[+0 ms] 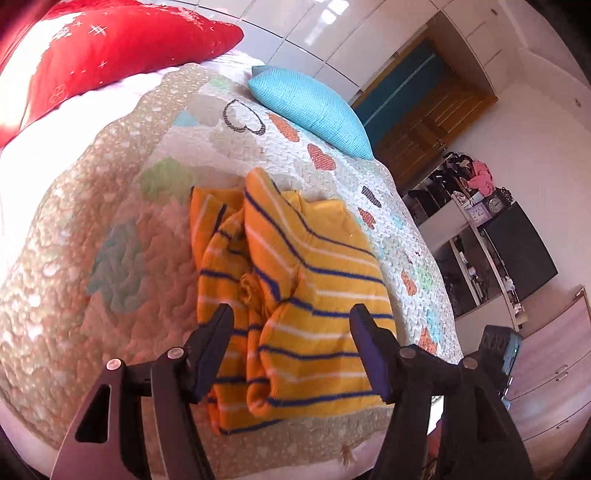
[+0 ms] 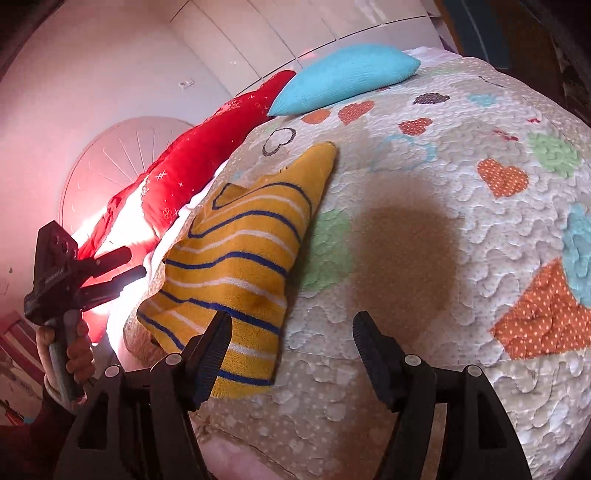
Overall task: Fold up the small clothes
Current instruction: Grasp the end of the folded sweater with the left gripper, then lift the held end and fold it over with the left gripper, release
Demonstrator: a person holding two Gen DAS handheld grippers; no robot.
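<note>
A yellow sweater with blue and white stripes lies bunched and partly folded on the heart-patterned quilt. My left gripper hovers over its near part, open, with nothing pinched between the fingers. In the right wrist view the same sweater lies to the left. My right gripper stands open over bare quilt beside the sweater's right edge, its left finger overlapping the hem in the picture. At the far left of that view a hand holds the left gripper, its fingers apart.
A red pillow and a turquoise cushion lie at the head of the bed. To the right of the bed stand cluttered shelves, a dark screen and drawers. White wardrobe doors line the back wall.
</note>
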